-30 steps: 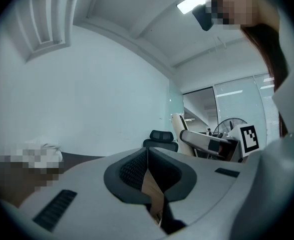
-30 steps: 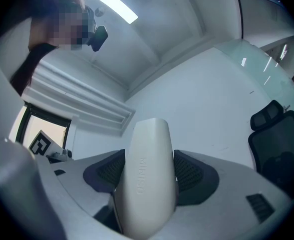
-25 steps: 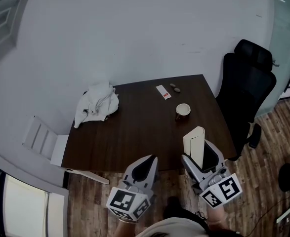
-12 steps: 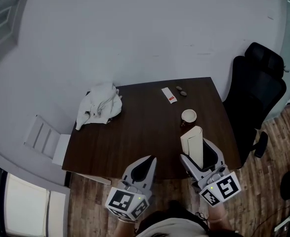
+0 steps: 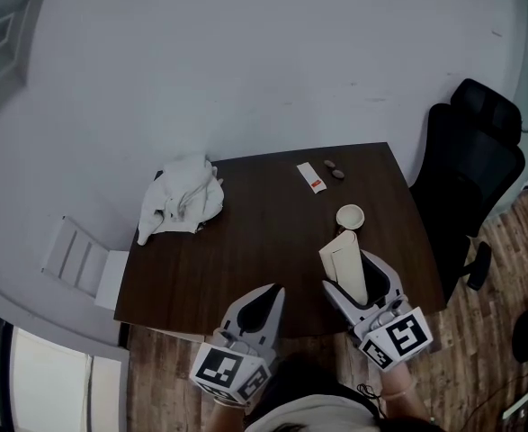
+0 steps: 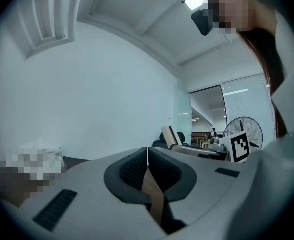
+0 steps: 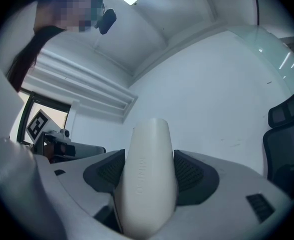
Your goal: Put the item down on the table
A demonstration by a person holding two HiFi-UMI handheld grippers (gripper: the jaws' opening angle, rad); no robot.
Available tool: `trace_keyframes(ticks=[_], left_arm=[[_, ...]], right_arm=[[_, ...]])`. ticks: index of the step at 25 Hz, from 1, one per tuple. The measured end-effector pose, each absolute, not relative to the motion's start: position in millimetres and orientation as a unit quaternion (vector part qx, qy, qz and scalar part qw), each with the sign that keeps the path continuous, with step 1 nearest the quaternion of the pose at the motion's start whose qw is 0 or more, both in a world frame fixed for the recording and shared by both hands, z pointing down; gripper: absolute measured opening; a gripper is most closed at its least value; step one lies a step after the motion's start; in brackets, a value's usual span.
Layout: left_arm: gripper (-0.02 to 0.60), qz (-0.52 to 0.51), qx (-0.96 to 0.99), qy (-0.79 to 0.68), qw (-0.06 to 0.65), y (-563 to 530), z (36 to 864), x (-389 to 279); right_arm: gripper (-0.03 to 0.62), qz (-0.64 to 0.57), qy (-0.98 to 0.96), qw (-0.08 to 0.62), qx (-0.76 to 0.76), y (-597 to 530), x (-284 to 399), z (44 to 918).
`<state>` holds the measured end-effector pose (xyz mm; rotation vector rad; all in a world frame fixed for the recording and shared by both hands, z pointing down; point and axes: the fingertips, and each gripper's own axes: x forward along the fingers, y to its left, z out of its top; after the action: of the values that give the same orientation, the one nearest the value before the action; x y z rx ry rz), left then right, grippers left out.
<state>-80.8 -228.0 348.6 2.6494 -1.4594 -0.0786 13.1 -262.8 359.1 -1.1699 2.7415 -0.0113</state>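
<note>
Pale-grey grippers; black ribbed fingers; marker cubes

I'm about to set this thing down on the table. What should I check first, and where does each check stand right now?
1. Grip on the cream case: ok. The right gripper is shut on it, with a pad on each side.
2. Left gripper out of the way: ok. Its jaws are together with nothing between them.
3. Bare landing spot on the table: ok. Open dark wood lies between the white cloth and the cup.
4. Clearance from the cup: cannot tell. The case's top appears close to it in the head view.
5. Height above the table: cannot tell.
</note>
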Motion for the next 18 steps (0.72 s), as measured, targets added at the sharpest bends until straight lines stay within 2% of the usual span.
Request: trace_keyframes(ticks=[18], left_arm=[[0.023, -0.028, 0.883, -0.463, 0.067, -292.5, 348.6, -129.0]], right_arm=[[0.31, 0.024, 0.918, -0.042, -0.394, -333.4, -31.4, 417.3]])
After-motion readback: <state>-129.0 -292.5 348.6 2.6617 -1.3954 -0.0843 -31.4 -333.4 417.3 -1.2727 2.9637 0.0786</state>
